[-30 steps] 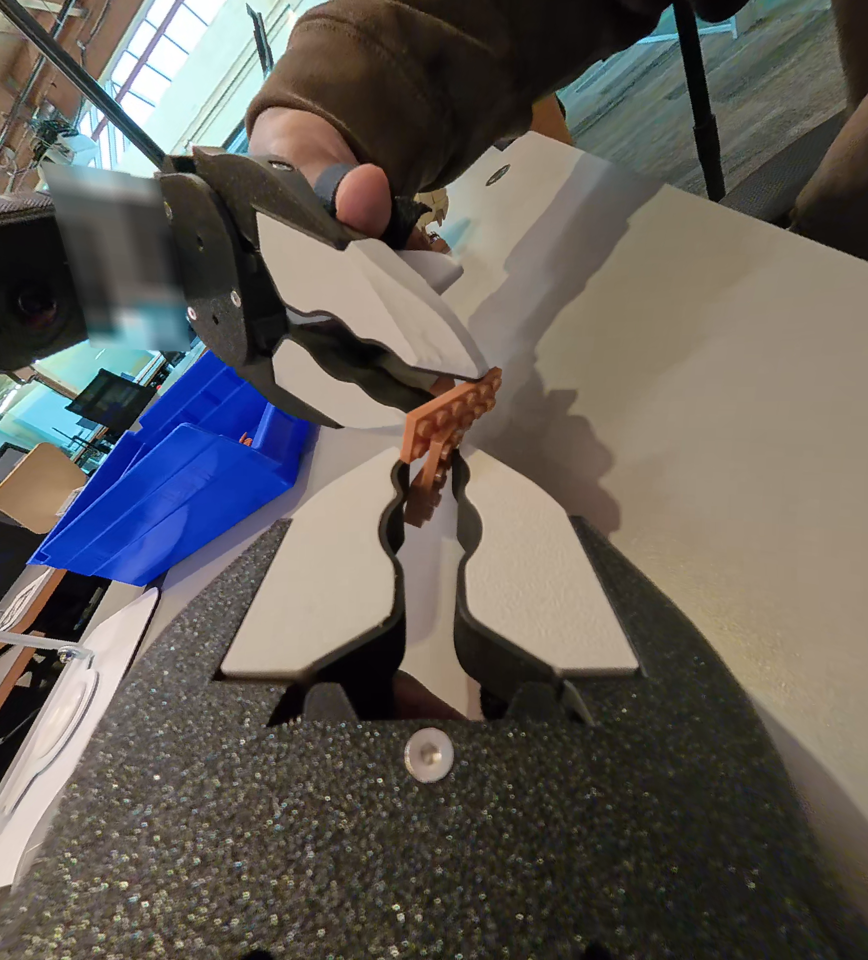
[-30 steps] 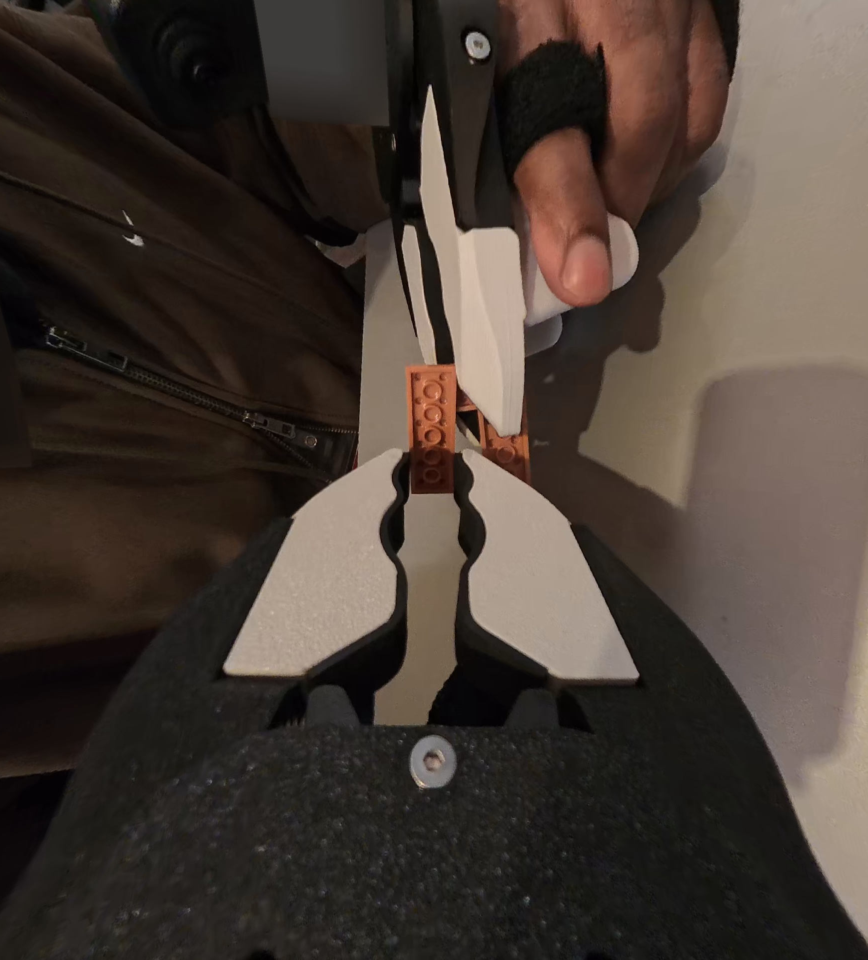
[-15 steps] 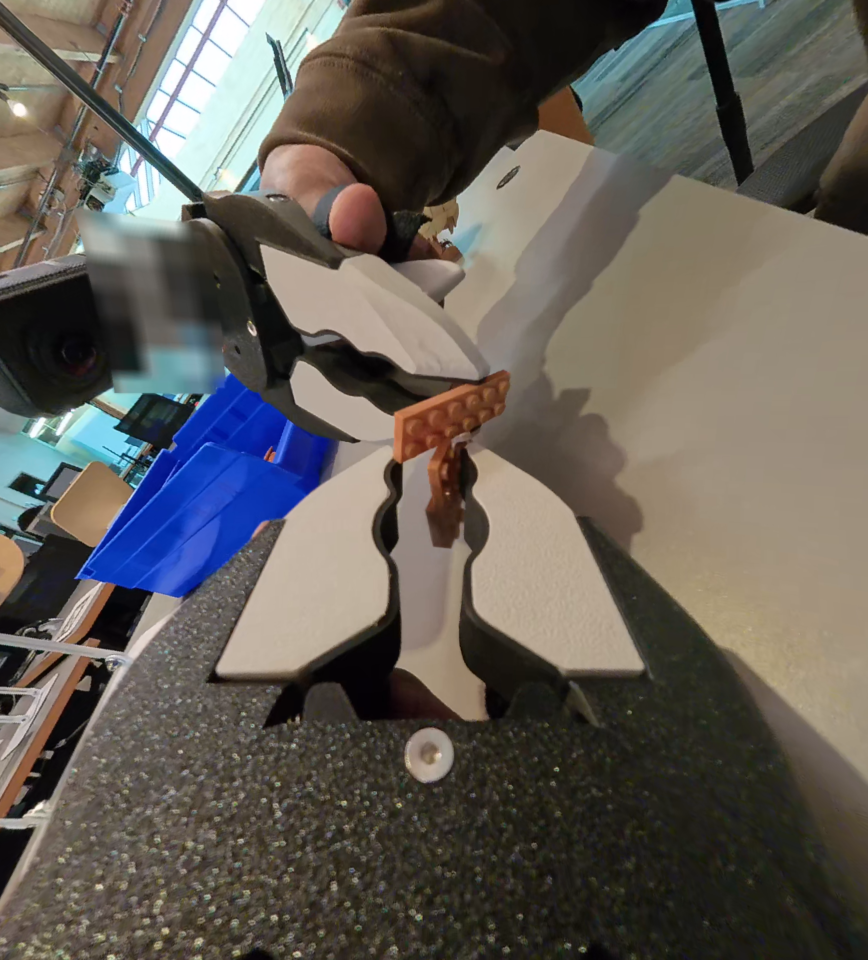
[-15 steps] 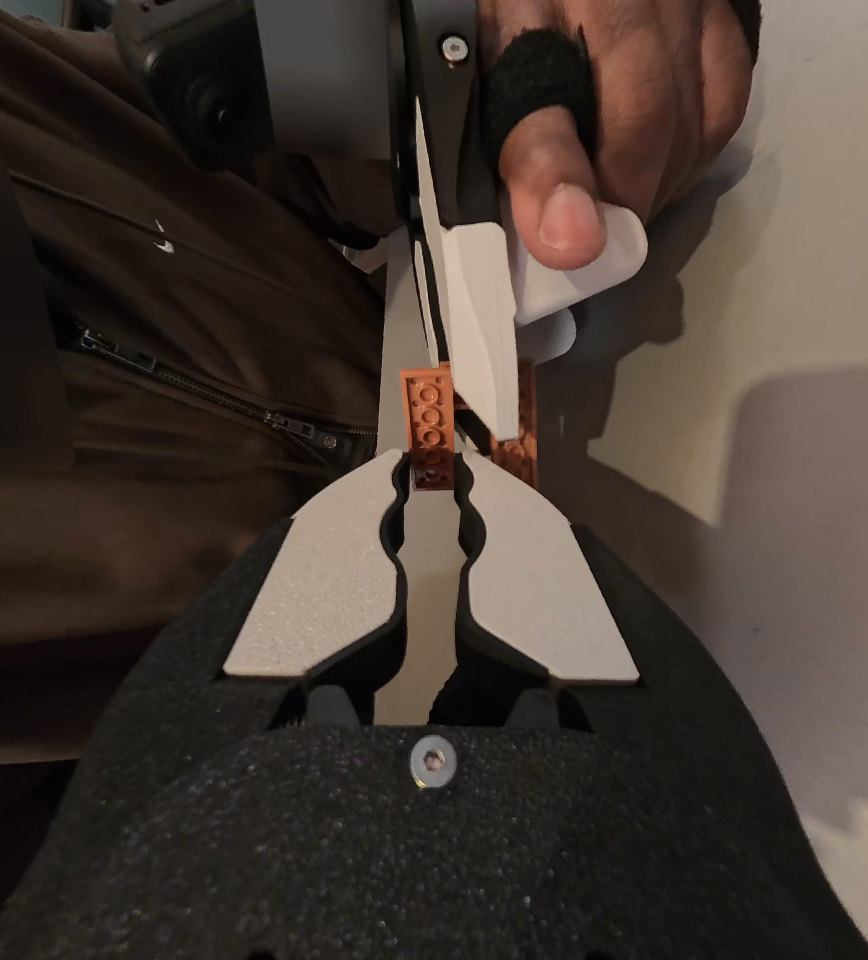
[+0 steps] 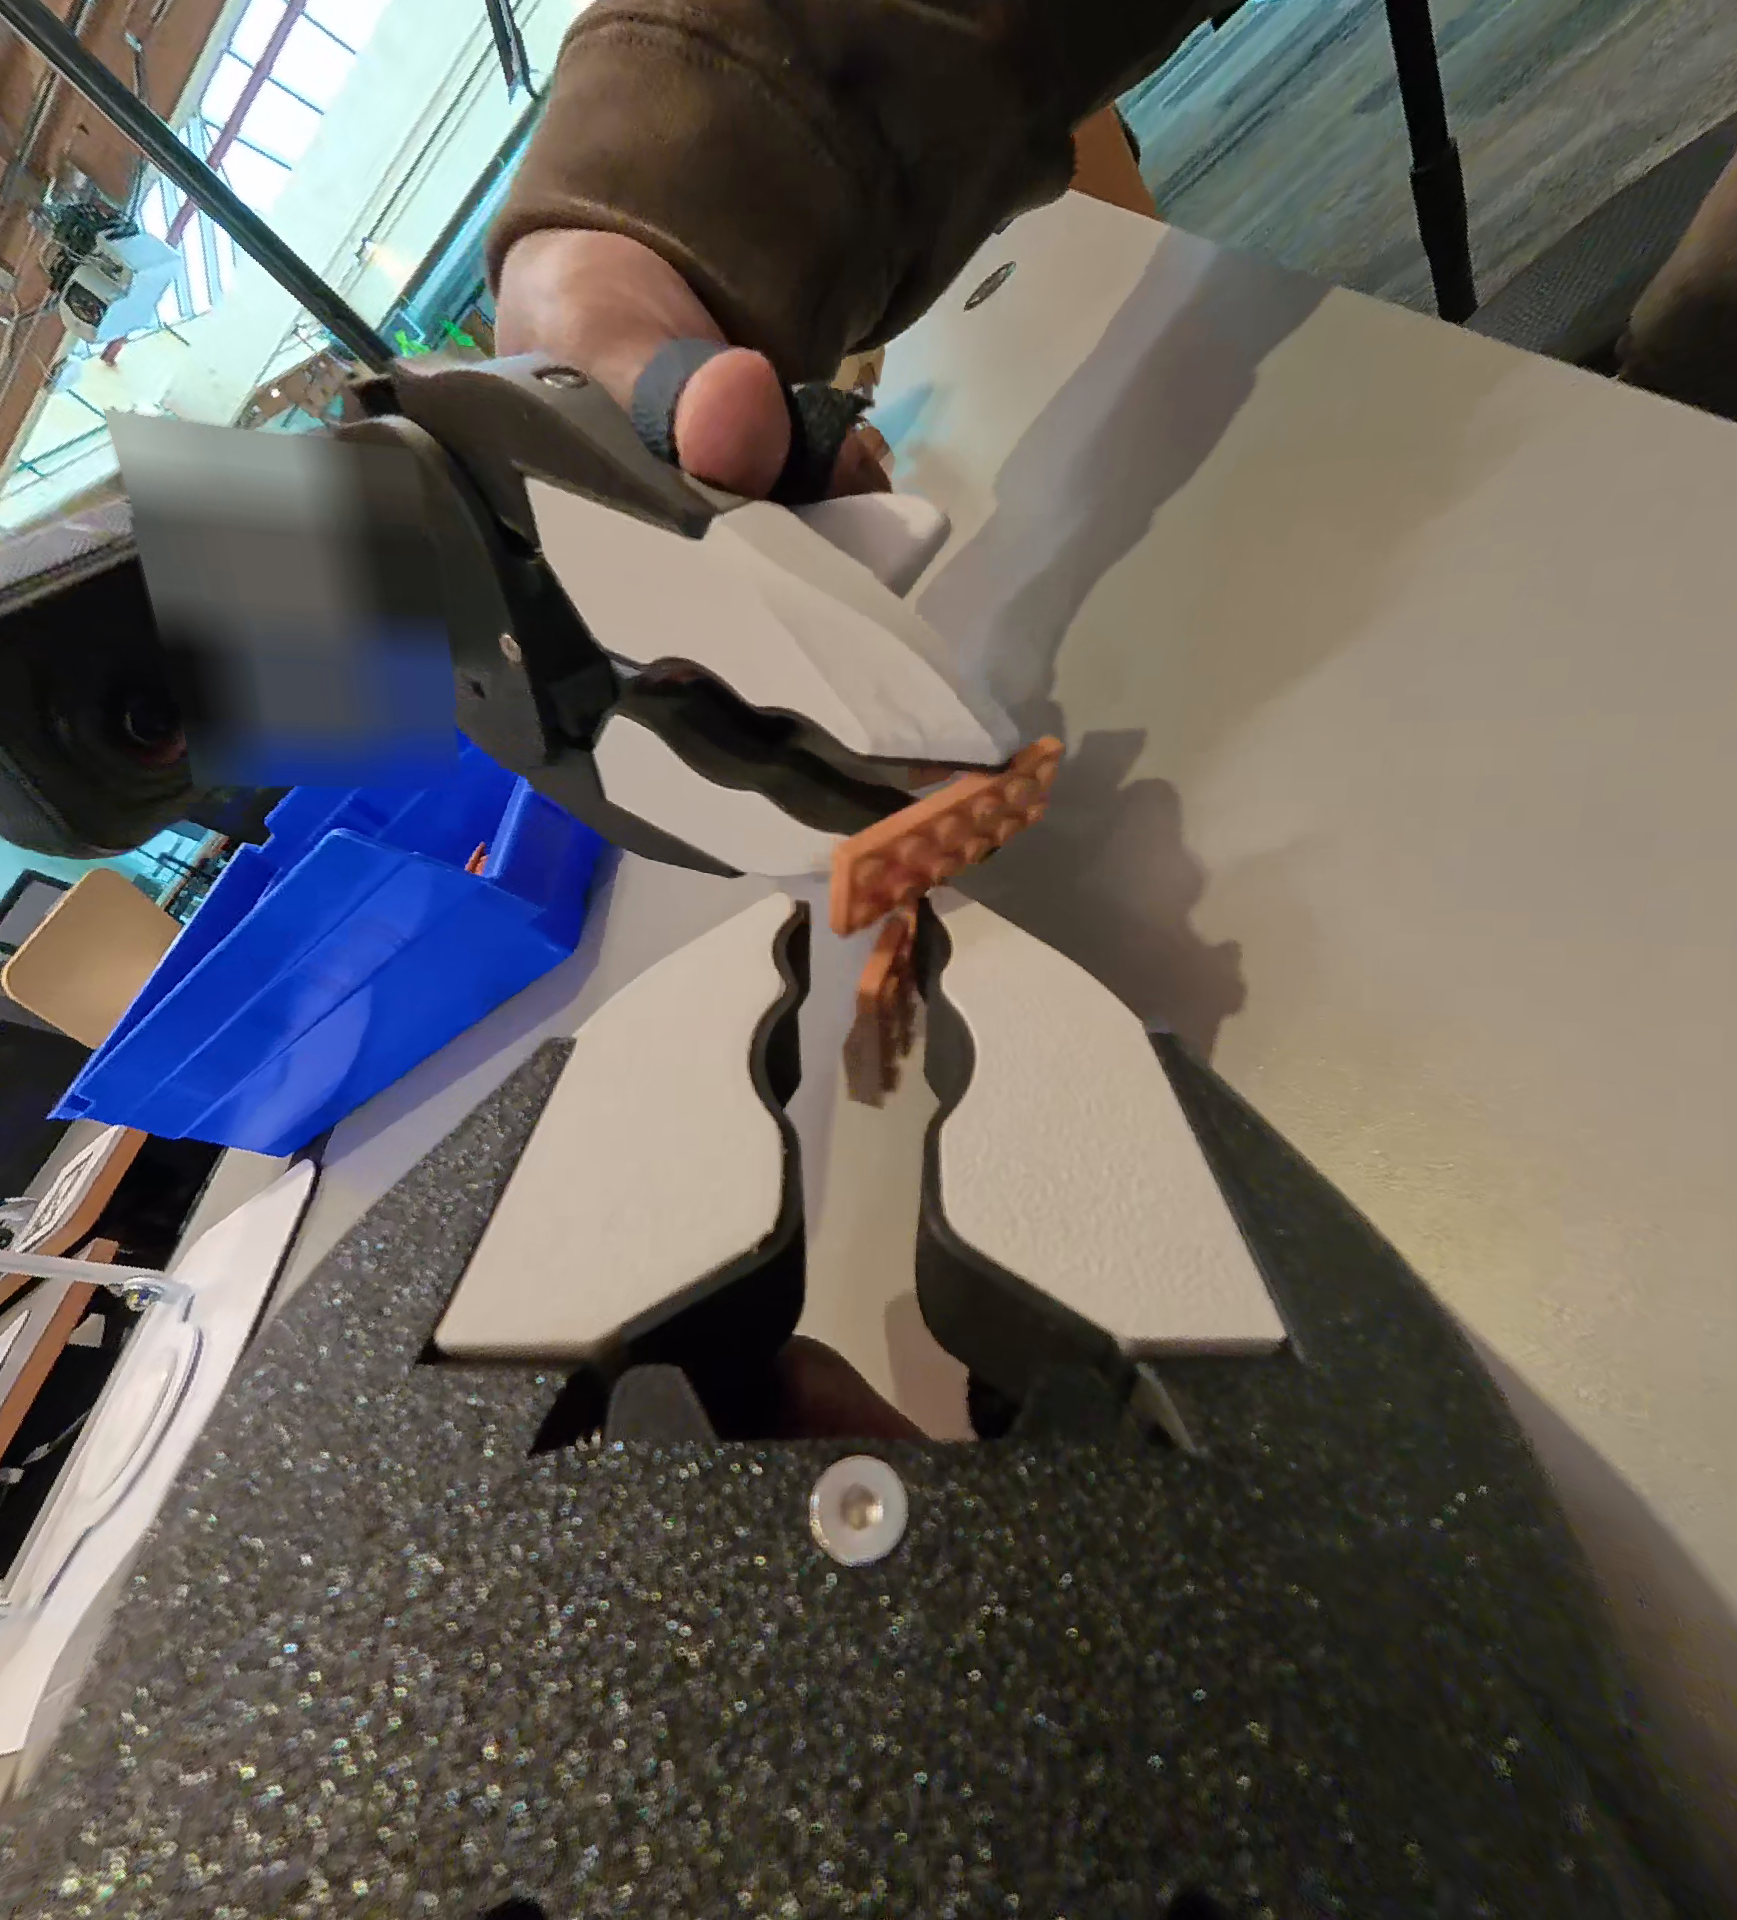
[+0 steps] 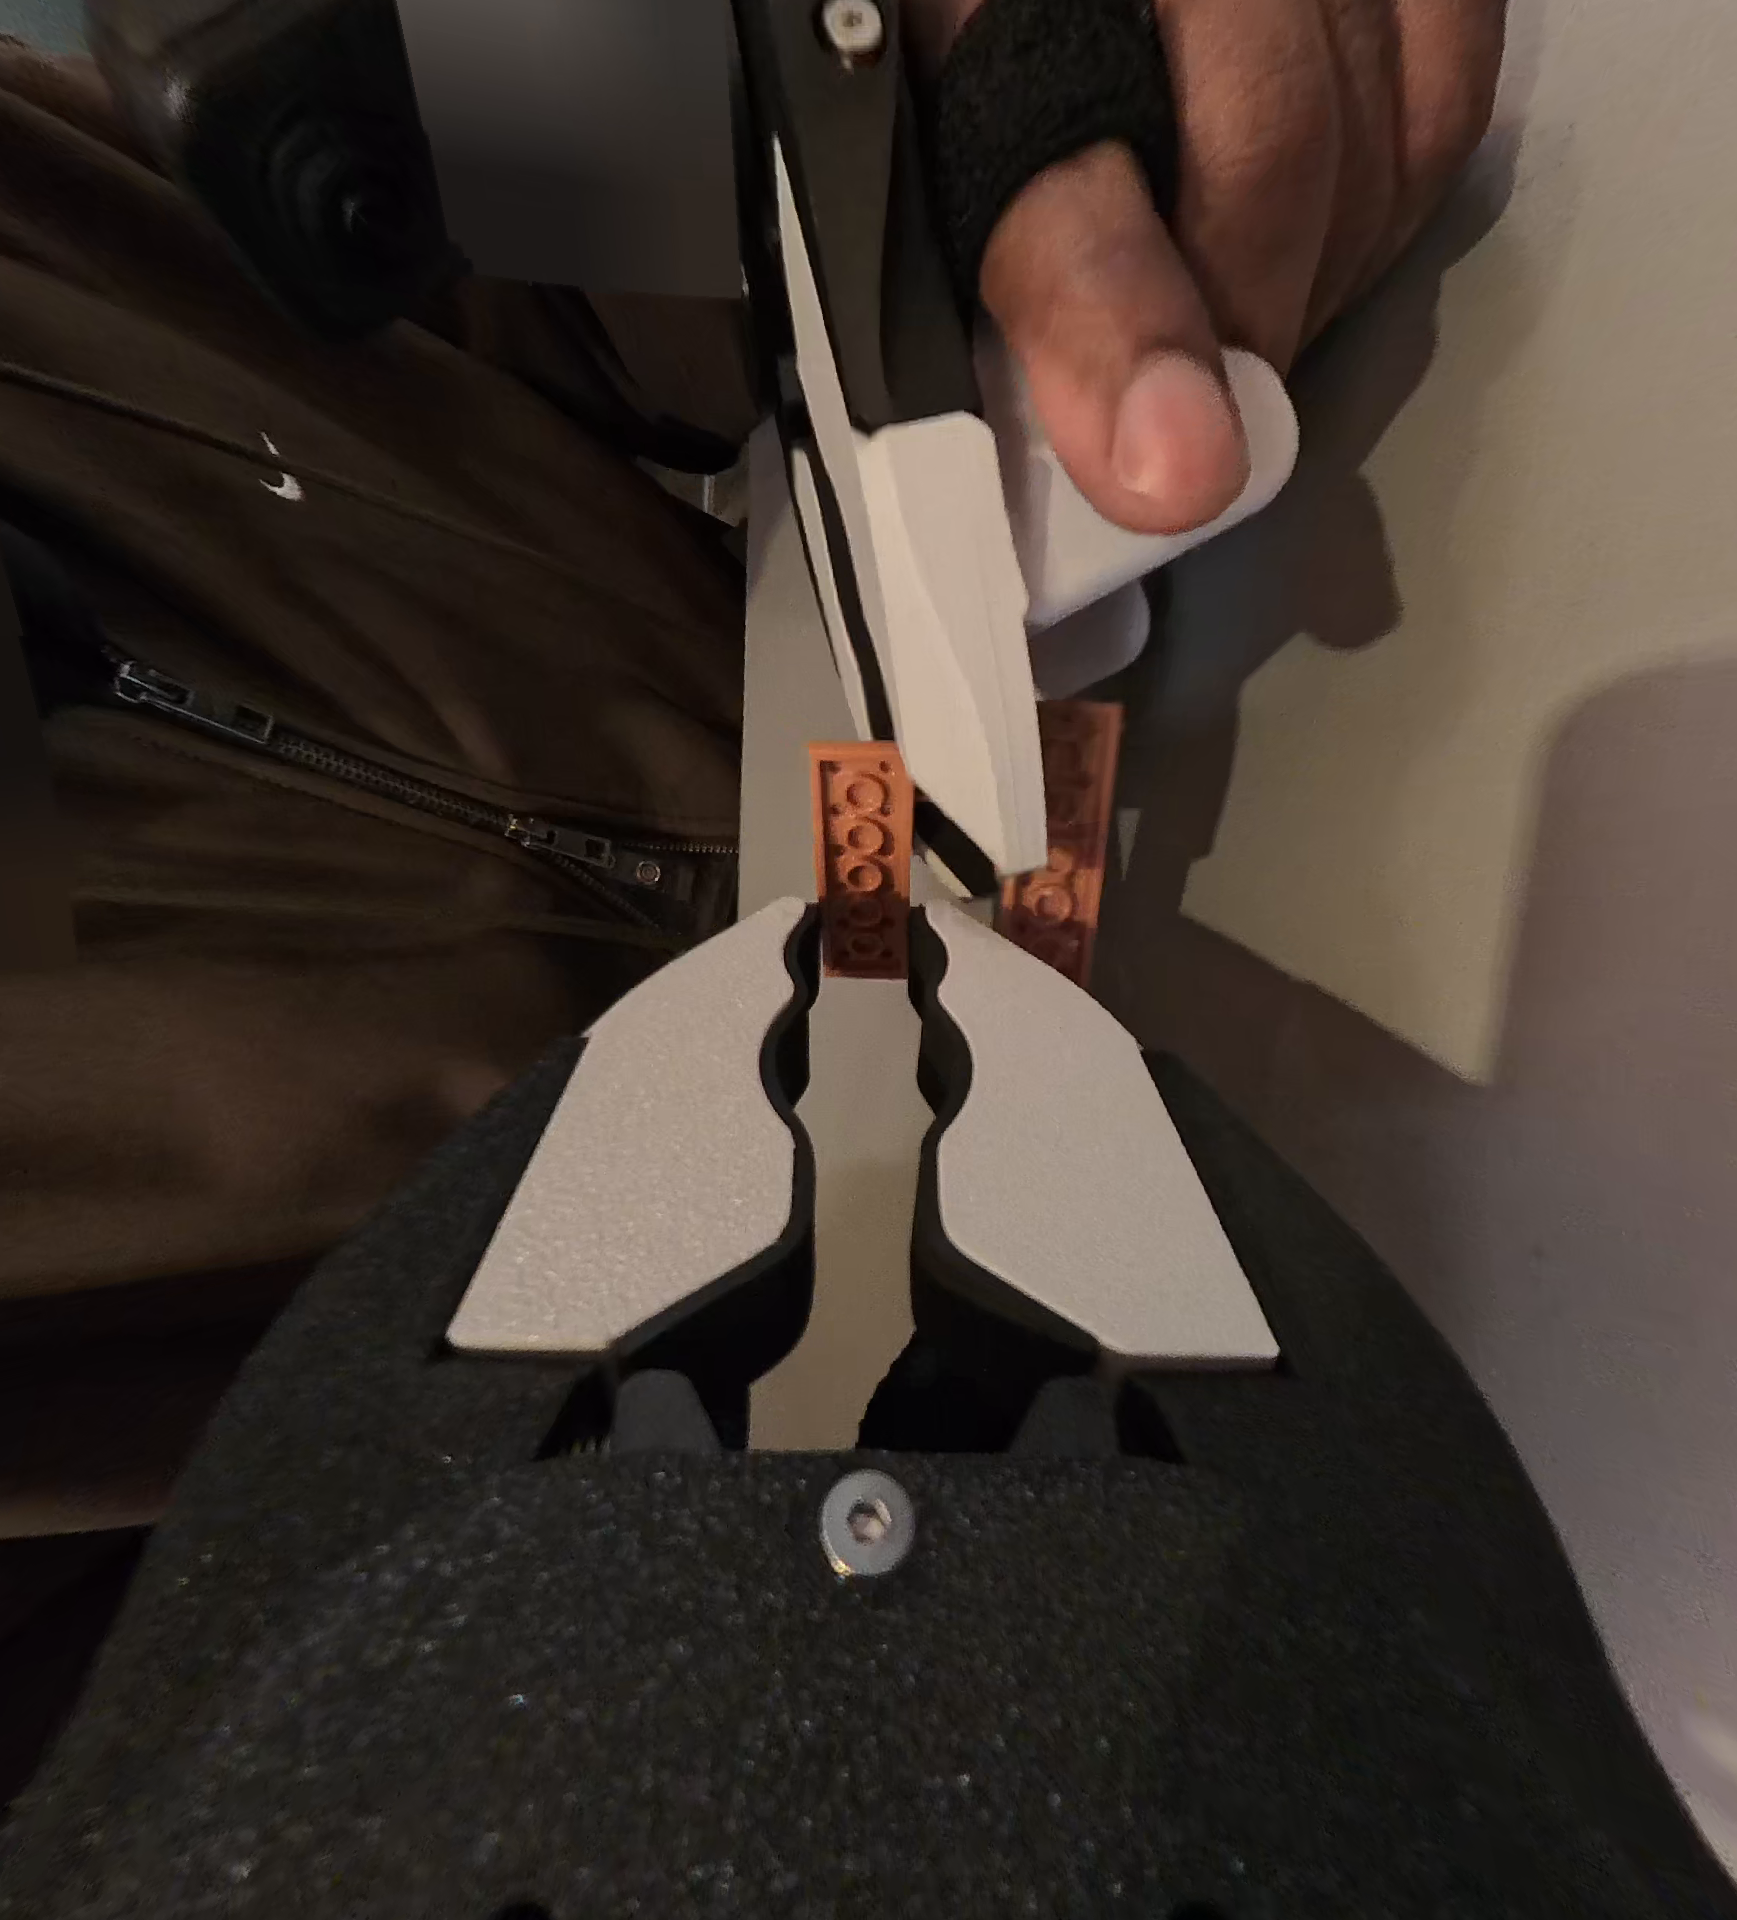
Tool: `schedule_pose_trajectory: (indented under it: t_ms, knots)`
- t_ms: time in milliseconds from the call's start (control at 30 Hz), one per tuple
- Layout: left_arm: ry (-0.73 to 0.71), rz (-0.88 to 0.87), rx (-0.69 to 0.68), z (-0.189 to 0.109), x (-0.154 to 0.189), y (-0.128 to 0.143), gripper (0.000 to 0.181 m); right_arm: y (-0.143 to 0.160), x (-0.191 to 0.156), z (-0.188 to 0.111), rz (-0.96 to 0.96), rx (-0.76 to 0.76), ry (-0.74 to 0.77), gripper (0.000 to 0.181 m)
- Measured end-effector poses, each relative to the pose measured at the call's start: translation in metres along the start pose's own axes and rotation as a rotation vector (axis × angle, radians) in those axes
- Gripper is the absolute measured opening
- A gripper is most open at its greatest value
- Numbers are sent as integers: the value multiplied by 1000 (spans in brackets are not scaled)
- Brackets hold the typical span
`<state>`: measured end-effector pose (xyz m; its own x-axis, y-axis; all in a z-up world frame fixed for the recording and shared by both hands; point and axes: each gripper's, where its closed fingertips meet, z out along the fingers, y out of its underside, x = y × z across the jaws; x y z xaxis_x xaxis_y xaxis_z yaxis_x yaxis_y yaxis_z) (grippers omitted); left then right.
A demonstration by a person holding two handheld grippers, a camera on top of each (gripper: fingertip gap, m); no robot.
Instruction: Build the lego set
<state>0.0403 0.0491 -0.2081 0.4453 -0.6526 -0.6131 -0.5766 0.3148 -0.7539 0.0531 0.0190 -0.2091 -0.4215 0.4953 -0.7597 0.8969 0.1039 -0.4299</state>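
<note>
Two brown lego plates meet in mid-air above the counter, one in each of our tongs.

The first plate [image 6: 862, 868] sits pinched by its near end between the tips of our right tongs [image 6: 864, 920], studs facing the right camera. The second plate [image 5: 885, 982] is gripped edge-on in our left tongs [image 5: 869, 914], and in the left view it stands crosswise under the first plate [image 5: 947, 831], touching it. Both tongs are closed on their plates, held just over the pale counter [image 5: 1415, 831]. A hand [image 5: 677, 353] in a brown sleeve [image 5: 843, 135] holds the right tool. Blue bins [image 5: 324, 966] stand well off at the counter's far left.
</note>
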Motion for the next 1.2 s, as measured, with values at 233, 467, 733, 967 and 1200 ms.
schedule_pose_trajectory:
  t_ms: [233, 467, 733, 967, 1200]
  knots:
    - [28, -5, -49, 3, 4, 9, 19, 4, 8, 2, 30, 22, -10, 16]
    - [70, -85, 24, -6, 3, 0, 26, 4, 10, -6, 33, 33, -4, 16]
    - [130, -17, 47, -5, 16, -9, 16, 9, 3, 4, -18, -56, -38, 16]
    - [147, -91, 6, -6, 13, -3, 5, -1, 13, -8, -63, 44, 88, 20]
    - [145, -304, -36, -10, -3, 8, 5, -16, 25, -37, -276, 234, 510, 35]
